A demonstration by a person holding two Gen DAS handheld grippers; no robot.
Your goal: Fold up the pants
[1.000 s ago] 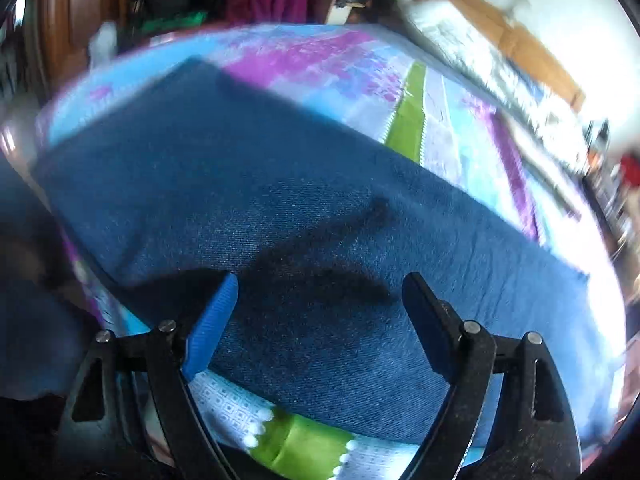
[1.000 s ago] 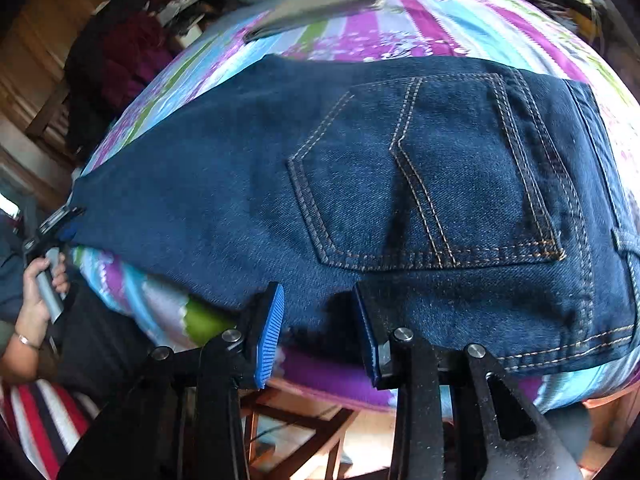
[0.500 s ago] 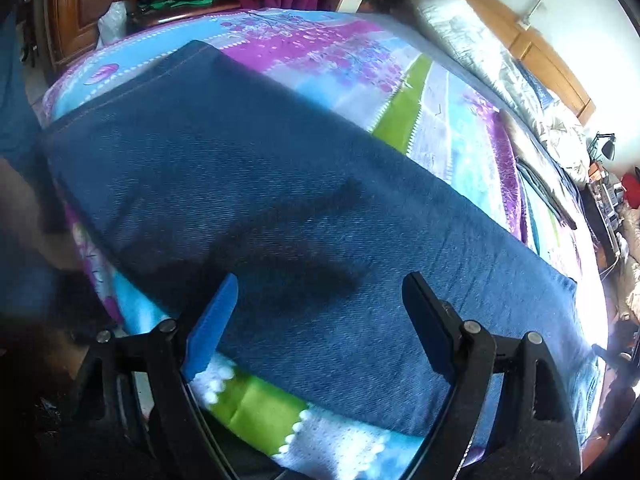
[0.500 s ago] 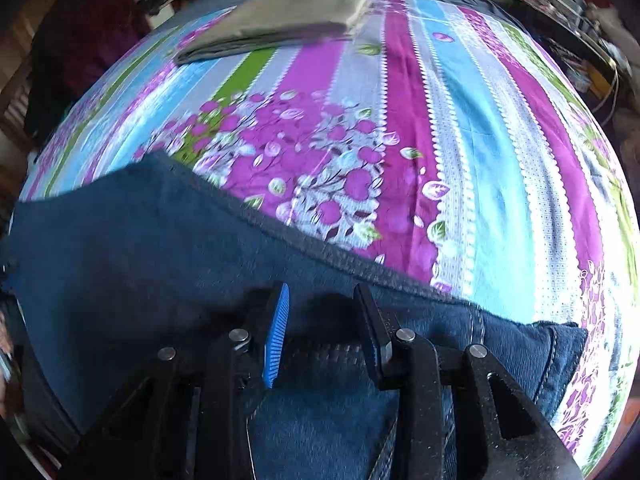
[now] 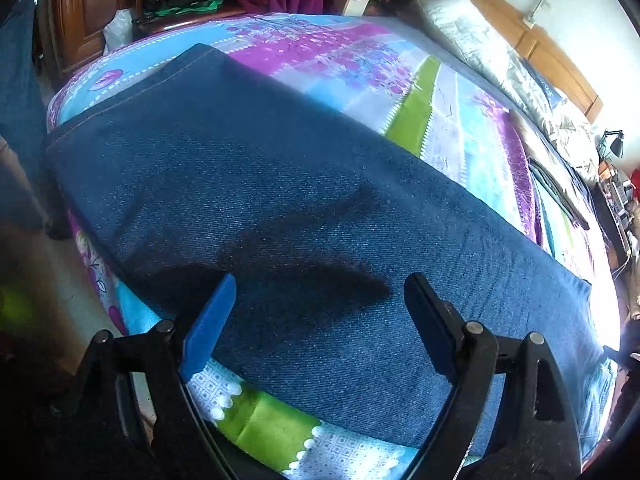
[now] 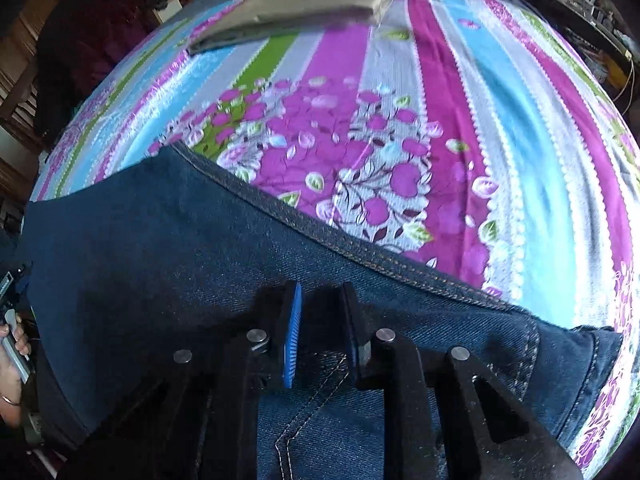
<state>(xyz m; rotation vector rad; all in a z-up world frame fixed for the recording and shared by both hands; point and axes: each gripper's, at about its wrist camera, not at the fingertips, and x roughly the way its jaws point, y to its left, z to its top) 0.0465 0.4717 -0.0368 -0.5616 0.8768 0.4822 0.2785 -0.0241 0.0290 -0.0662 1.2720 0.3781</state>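
The pants (image 5: pixel 304 208), dark denim, lie flat along the near edge of the bed (image 6: pixel 400 128), over its striped floral bedspread (image 5: pixel 448 120), with the leg stretching away toward the hem at the far left corner in the left wrist view. A second ago the right gripper (image 6: pixel 320 328) hung off the bed's edge, facing the back pocket from the side; it has since swung up over the seat of the pants and now sits low above the denim, its jaws drawn close together with only a narrow gap, and nothing visibly pinched between them. The left gripper (image 5: pixel 316 316) has barely shifted: it hovers over the leg with jaws spread wide and empty, casting a shadow on the cloth. The move suggests the right side is lining up to take hold near the waist or seat seam, probably to carry that end over for a fold. A folded tan cloth (image 6: pixel 296 12) lies well apart at the far side of the bed.
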